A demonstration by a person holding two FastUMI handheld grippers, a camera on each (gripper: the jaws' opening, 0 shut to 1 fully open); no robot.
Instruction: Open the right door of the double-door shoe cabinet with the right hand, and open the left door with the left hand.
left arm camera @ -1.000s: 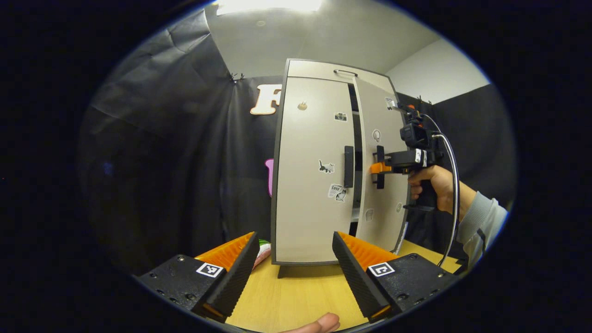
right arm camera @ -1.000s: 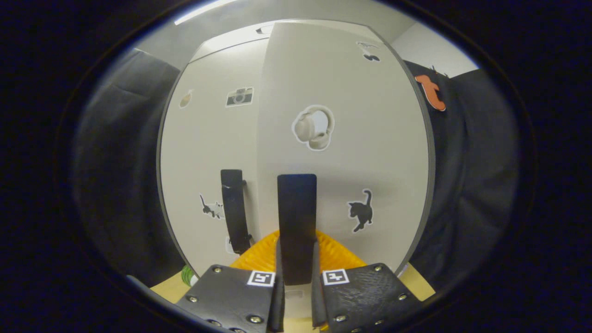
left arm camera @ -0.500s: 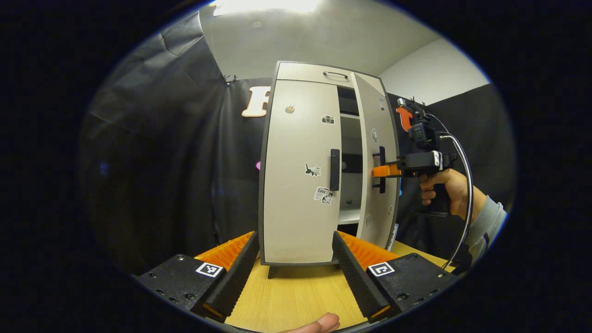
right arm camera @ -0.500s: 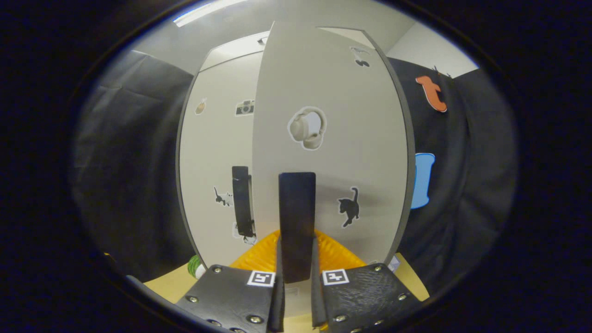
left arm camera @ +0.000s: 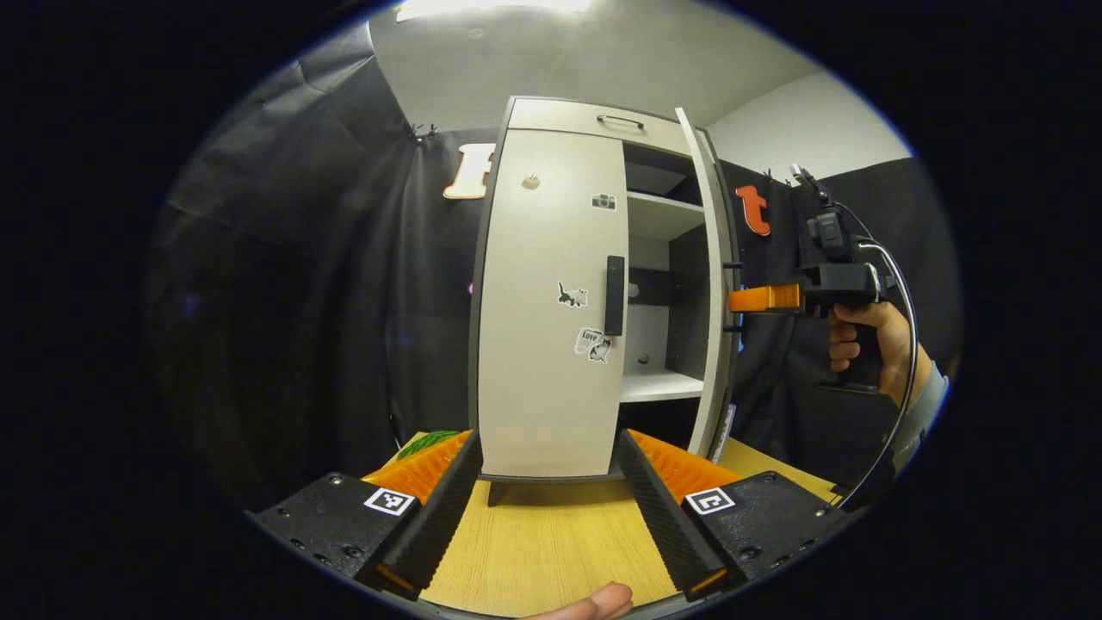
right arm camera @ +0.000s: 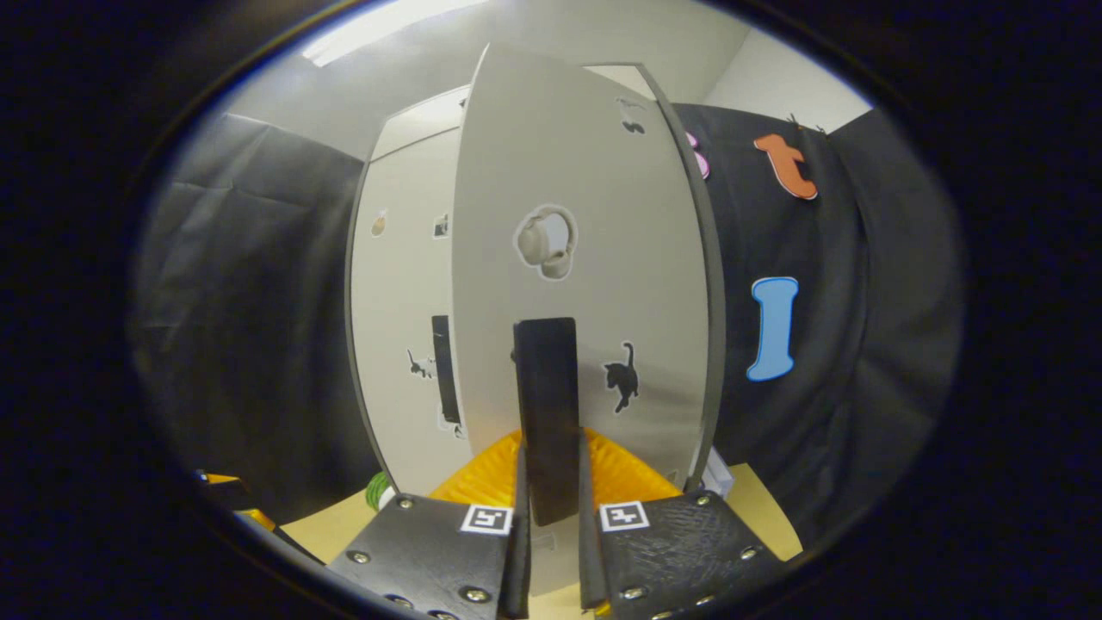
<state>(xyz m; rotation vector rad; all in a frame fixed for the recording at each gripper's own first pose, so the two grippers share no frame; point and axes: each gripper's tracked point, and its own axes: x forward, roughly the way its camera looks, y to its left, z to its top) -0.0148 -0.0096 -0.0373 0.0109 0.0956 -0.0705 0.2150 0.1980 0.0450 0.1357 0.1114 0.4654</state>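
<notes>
Right gripper view: right gripper (right arm camera: 551, 525) clamps the right door's handle (right arm camera: 546, 413). Left gripper (left arm camera: 547, 508) gapes wide, left door (left arm camera: 547, 301) closed at twelve o'clock.

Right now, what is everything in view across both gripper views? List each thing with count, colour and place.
Shoe cabinet: one, light grey with dark edges, standing on the table.
Right door: one, light grey, swung wide open.
Right door handle: one, black, clamped between the right gripper's fingers.
Left door: one, light grey, closed.
Left door handle: one, black, at the left door's inner edge.
Shelves: two visible, white, inside the open right side.
Stickers: several, on both doors.
Table: one, light wood.
Green item: one, on the table left of the cabinet, unclear.
Left gripper: open, short of the cabinet.
Right gripper: shut on the handle.
Hand: one, holding the right gripper.
</notes>
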